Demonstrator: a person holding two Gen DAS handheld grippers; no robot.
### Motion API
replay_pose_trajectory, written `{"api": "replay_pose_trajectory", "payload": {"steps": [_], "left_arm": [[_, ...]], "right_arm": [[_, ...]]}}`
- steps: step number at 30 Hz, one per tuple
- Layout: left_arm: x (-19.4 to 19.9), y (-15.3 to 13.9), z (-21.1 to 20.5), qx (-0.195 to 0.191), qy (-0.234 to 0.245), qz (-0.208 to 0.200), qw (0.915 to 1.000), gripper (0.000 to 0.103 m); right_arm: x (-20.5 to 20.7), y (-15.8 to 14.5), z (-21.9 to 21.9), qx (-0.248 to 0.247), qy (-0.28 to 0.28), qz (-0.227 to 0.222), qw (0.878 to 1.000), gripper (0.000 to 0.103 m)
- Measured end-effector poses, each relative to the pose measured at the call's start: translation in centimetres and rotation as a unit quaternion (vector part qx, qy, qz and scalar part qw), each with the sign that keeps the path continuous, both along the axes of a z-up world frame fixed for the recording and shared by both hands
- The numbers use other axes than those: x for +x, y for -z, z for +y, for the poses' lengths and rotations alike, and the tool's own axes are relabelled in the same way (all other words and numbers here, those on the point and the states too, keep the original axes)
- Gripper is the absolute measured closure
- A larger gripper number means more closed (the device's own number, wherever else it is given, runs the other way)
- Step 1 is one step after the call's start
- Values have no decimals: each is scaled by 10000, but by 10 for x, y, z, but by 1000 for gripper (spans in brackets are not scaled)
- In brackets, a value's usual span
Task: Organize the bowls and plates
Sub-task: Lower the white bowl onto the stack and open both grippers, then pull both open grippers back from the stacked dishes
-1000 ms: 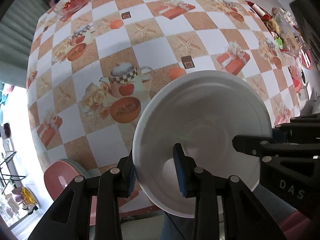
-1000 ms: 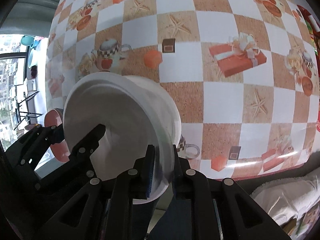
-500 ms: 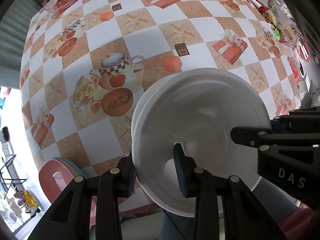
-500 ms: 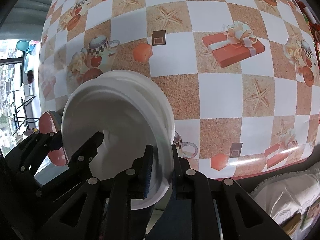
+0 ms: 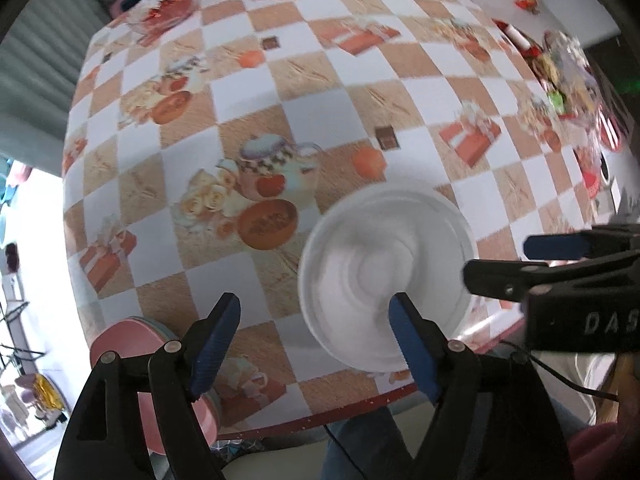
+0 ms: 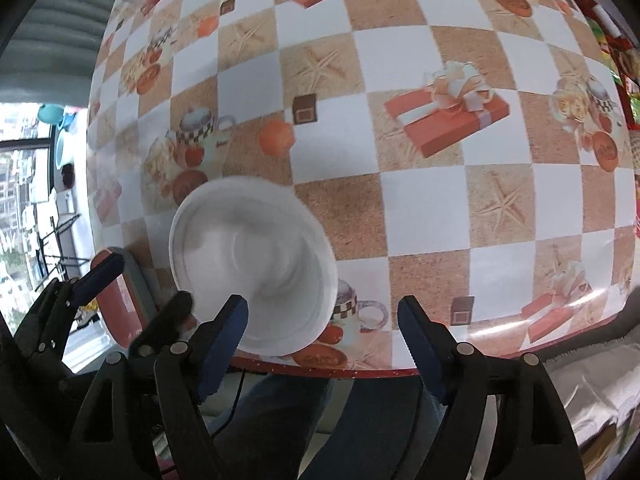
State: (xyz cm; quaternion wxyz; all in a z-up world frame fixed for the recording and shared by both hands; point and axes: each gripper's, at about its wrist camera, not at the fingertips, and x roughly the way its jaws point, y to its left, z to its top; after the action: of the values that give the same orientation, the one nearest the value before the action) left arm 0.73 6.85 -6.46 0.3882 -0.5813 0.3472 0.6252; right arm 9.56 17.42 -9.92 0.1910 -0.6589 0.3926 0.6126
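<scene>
A white bowl (image 5: 380,264), blurred, sits on the checked tablecloth (image 5: 304,108) close to the table's near edge; it seems to rest in another white bowl. My left gripper (image 5: 314,336) hangs over its left rim with the jaws opening, and the pads are off the rim. In the right wrist view the same white bowl (image 6: 252,256) lies below my right gripper (image 6: 322,340), whose jaws are also opening around the bowl's right rim without pressing it. Each gripper shows in the other's view: right gripper (image 5: 498,258), left gripper (image 6: 144,284).
A stack of pink plates (image 5: 128,340) sits at the table's near left corner, also pink plates (image 6: 116,304). A glass dish (image 5: 168,8) with red contents stands far left. Packets and clutter (image 5: 560,76) crowd the far right. A person's legs (image 6: 280,420) are below the table edge.
Both grippers held the white bowl's rim, left and right. Now both have let go, their jaws stand wide, and the bowl has dropped away from them onto the table.
</scene>
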Motion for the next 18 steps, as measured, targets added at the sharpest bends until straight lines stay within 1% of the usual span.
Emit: {"api": "replay_pose_trajectory", "payload": {"steps": [2,4,5,6,7,9,11,15,16,17,18], "left_arm": [[-6,-1,-2,18,-103,26,9999,22],[-10,1,-6,-26,-168,-87,9998,22],[-12,2,-8,-60,-200,-149,9997,22],[-13,2,-11,-98,-225,-192,9995,22],[-13,4,-12,-143,-265,-226,9993,22],[-15,8,-16,-254,-376,-298,9985,22],[-17,13,-18,-447,-479,-372,9972,22],[-19,12,-21,-444,-559,-326,9969,18],[-19,11,-22,-436,-576,-298,9969,16],[-20,10,-22,-426,-596,-273,9969,9],[-21,10,-22,-417,-612,-270,9969,6]], "right_arm": [[2,-2,0,128,-36,-49,9999,25],[3,-5,-1,249,-130,-77,9996,25],[3,-4,-2,275,-164,-95,9994,19],[3,-5,-2,292,-193,-107,9993,3],[3,-5,-2,289,-194,-70,9994,0],[3,-5,-3,267,-201,-70,9994,0],[1,-5,-2,269,-222,-96,9993,0],[-3,-4,-4,257,-275,-134,9992,0],[-4,-3,-4,242,-287,-144,9992,0],[-4,-2,-5,231,-296,-159,9992,0],[-5,-2,-5,225,-301,-174,9991,0]]}}
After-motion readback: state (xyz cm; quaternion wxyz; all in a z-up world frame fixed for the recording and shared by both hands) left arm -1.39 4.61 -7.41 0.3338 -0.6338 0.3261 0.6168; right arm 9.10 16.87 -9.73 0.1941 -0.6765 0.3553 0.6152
